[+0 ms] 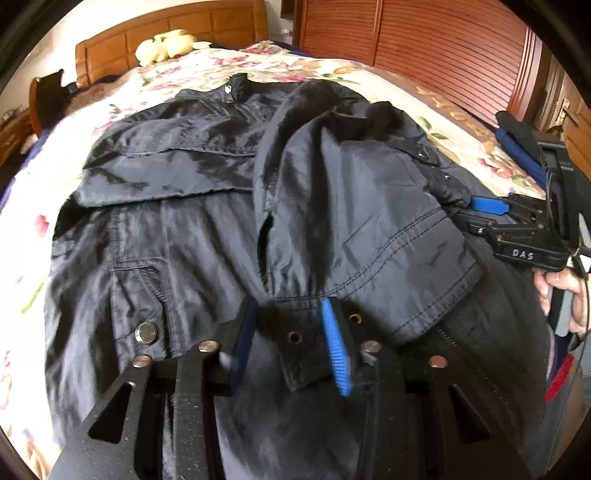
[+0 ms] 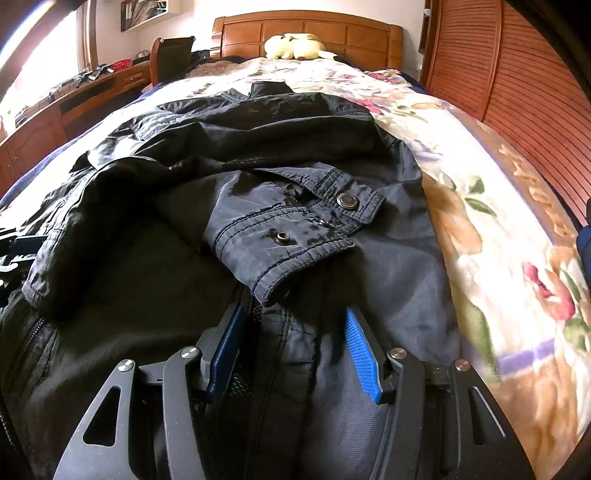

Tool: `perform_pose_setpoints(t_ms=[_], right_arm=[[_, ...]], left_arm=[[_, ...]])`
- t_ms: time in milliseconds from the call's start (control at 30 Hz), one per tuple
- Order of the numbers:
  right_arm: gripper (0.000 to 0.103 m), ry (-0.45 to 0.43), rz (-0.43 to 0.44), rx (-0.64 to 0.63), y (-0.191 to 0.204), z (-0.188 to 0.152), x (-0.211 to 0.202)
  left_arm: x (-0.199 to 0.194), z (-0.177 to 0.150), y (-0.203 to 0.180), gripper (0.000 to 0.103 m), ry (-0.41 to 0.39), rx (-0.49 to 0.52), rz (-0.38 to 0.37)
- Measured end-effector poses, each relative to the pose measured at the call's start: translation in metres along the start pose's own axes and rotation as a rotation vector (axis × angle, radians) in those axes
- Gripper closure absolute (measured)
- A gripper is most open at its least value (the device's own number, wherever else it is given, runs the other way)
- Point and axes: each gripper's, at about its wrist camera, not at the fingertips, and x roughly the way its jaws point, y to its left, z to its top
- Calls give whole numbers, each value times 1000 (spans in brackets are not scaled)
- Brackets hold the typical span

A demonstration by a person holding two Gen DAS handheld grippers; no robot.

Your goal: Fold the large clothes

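Observation:
A large dark navy jacket (image 1: 177,236) lies spread on the bed, collar toward the headboard. Its right side and sleeve (image 1: 354,206) are folded over the body. My left gripper (image 1: 290,314) is open, its blue pads on either side of a dark snap tab at the jacket's near hem. My right gripper (image 2: 295,321) is open, just above the jacket fabric below the sleeve cuff (image 2: 291,236) with its snap buttons. The right gripper also shows in the left wrist view (image 1: 484,208) at the jacket's right edge, held by a hand.
A floral bedspread (image 2: 480,221) covers the bed. A yellow plush toy (image 2: 295,46) sits at the wooden headboard (image 2: 306,29). A slatted wooden wardrobe (image 2: 517,81) stands on the right, a desk (image 2: 74,96) and chair on the left.

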Motion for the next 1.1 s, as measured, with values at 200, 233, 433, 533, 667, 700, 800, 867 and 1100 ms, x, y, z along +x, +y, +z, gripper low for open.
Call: perform_pose_setpoints(t_ms=[200, 233, 433, 533, 667, 700, 800, 867, 1100], right_arm=[[46, -1, -4, -5, 0, 0, 0], [46, -1, -3, -5, 0, 0, 0], [46, -2, -3, -5, 0, 0, -1], [46, -2, -4, -6, 1, 0, 0], [46, -1, -2, -5, 0, 0, 0], [46, -1, -2, -5, 0, 0, 0], [46, -1, -3, -6, 0, 0, 0], [45, -1, -3, -6, 0, 0, 0], [45, -1, -3, -7, 0, 0, 0]], left_arm=[[-3, 5, 0, 94, 10, 60, 8], [-6, 6, 1, 95, 3, 62, 12], [-38, 21, 23, 98, -82, 67, 102], [-52, 33, 39, 98, -124, 56, 153], [-65, 56, 59, 99, -163, 49, 197], [-68, 62, 62, 99, -172, 53, 209], [-75, 80, 74, 99, -206, 57, 270], [-78, 88, 84, 99, -221, 48, 307], [-77, 65, 93, 75, -185, -10, 166]])
